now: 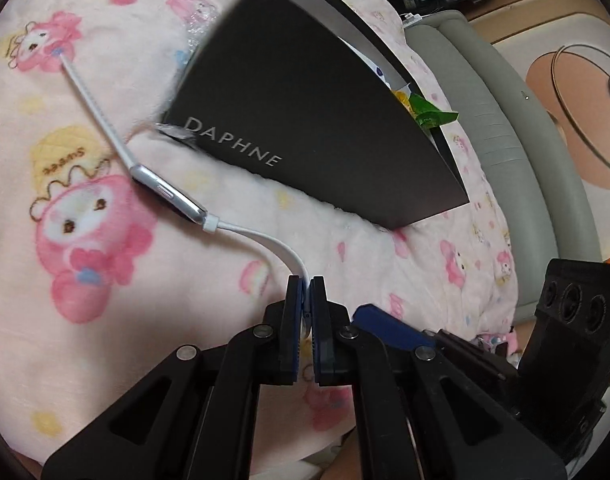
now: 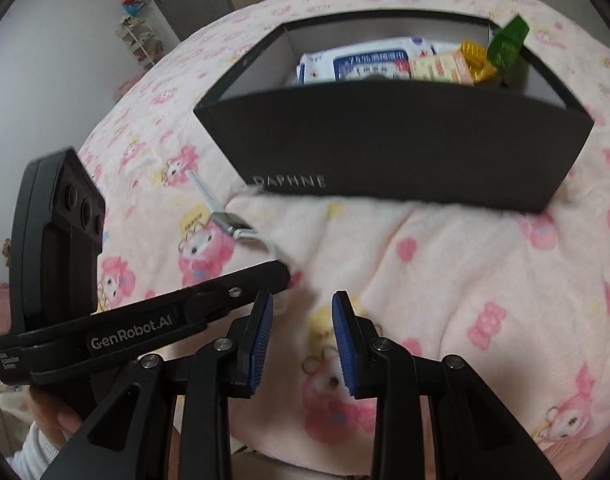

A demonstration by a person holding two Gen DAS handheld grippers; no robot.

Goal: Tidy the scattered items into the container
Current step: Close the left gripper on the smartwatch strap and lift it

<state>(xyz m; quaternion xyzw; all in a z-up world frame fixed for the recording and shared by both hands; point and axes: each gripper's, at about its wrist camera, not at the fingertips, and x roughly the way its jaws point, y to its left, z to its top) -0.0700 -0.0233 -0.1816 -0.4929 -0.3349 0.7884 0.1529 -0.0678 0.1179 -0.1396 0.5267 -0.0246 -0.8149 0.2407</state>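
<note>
A silver smartwatch [image 1: 169,196] with a white strap lies stretched over the pink cartoon blanket, just left of the dark DAPHNE box [image 1: 305,112]. My left gripper [image 1: 306,292] is shut on the near end of the watch's white strap. In the right wrist view the same watch [image 2: 227,222] lies left of the box [image 2: 385,140], which holds a white-and-blue packet [image 2: 365,64], yellow sachets and a green wrapper [image 2: 507,42]. My right gripper [image 2: 301,320] hovers open over the blanket in front of the box, with nothing between its fingers.
The pink blanket [image 2: 485,280] covers the whole bed. A grey padded bed edge [image 1: 497,120] and a floor mat lie to the right in the left wrist view. The left gripper's body [image 2: 57,260] and a hand on it cross the lower left of the right wrist view.
</note>
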